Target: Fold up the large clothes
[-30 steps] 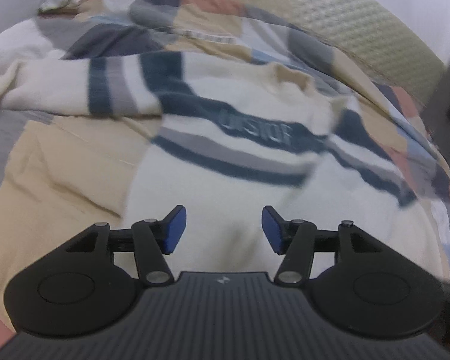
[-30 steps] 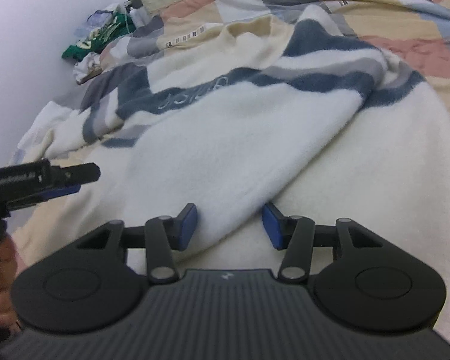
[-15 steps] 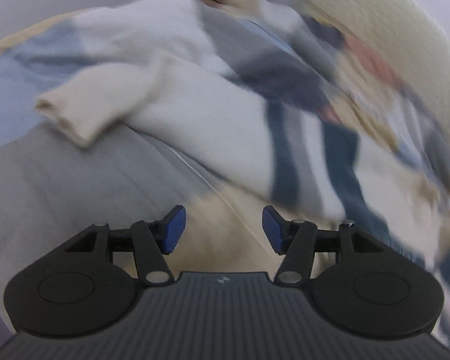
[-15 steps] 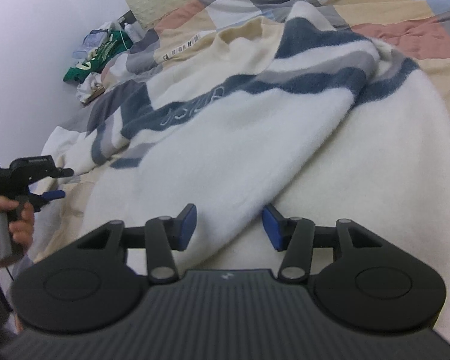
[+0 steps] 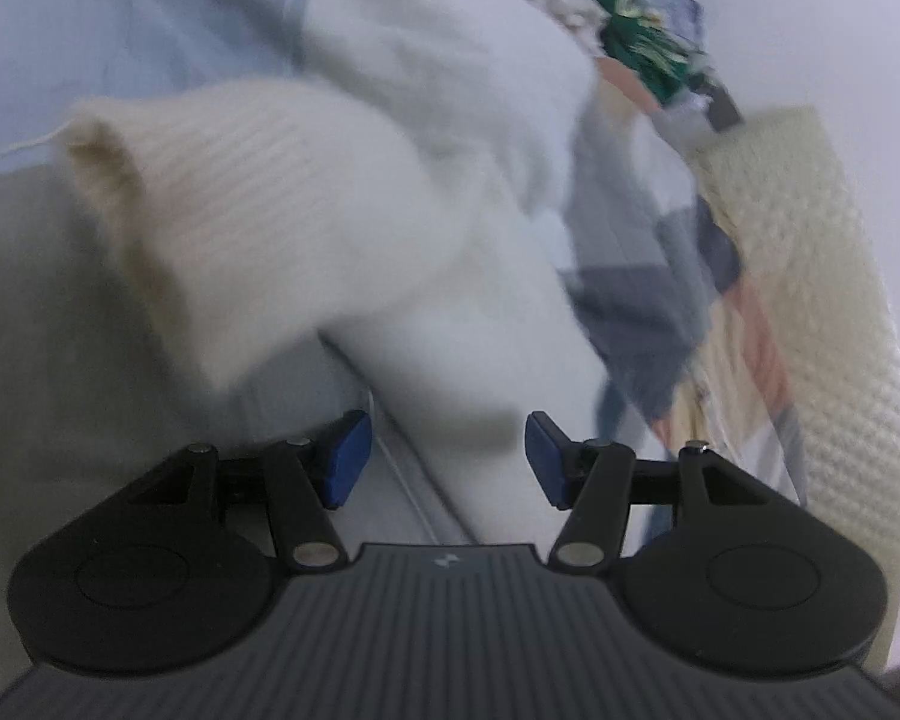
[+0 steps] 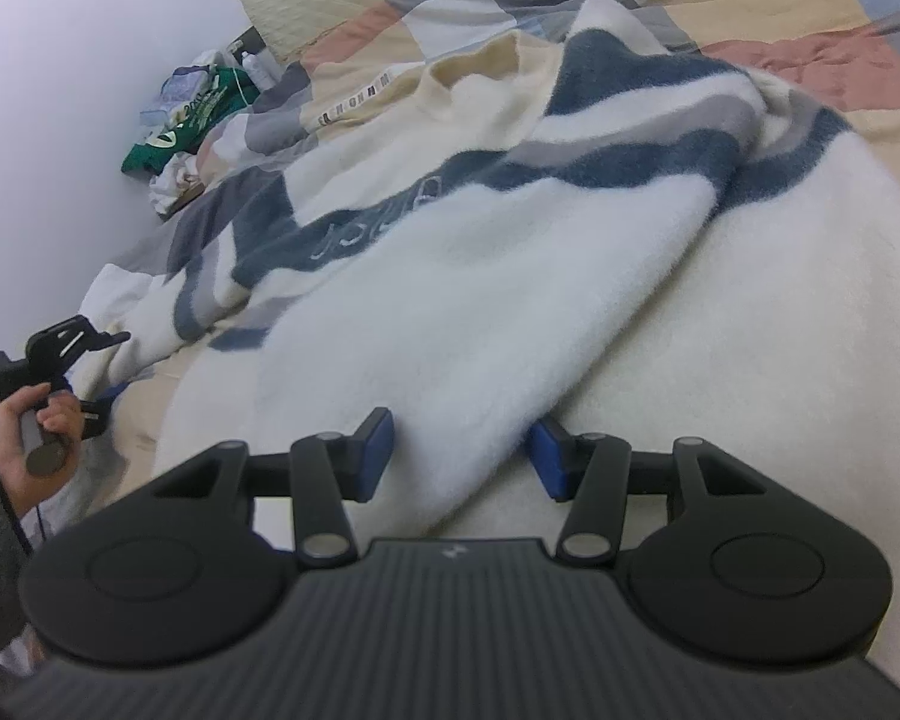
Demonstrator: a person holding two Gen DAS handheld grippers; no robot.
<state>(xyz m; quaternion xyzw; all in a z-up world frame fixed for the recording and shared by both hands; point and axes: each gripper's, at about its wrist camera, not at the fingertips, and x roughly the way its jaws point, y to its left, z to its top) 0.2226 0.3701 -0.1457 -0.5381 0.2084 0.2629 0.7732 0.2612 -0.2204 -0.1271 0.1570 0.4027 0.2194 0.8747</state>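
Cream fleece filled both views: the striped sweater (image 6: 510, 276) lay spread across the patchwork quilt (image 6: 780, 6) on the bed, its navy and grey bands running over the chest. One second earlier the left wrist camera had looked square at the sweater's chest lettering; by this moment it had swung over to the sleeve, and the ribbed cuff (image 5: 210, 180) sat close ahead, blurred, with grey bedsheet (image 5: 60, 330) beneath it. The left hand-held gripper (image 5: 447, 459) stood about half open, just as wide as before, its blue pads (image 5: 345, 459) either side of the sleeve fabric but not pressing it, holding nothing. From the right wrist camera that same left hand-held gripper (image 6: 99, 369), in the person's hand (image 6: 36, 444), had dropped lower and nearer the sleeve end at the picture's left edge. The right hand-held gripper (image 6: 459, 456) had barely shifted; its jaws stood half open astride a folded ridge of the sweater's body, and whether the pads truly pinched that fold I could not tell. Green clothing (image 6: 192, 120) lay bunched by the wall.
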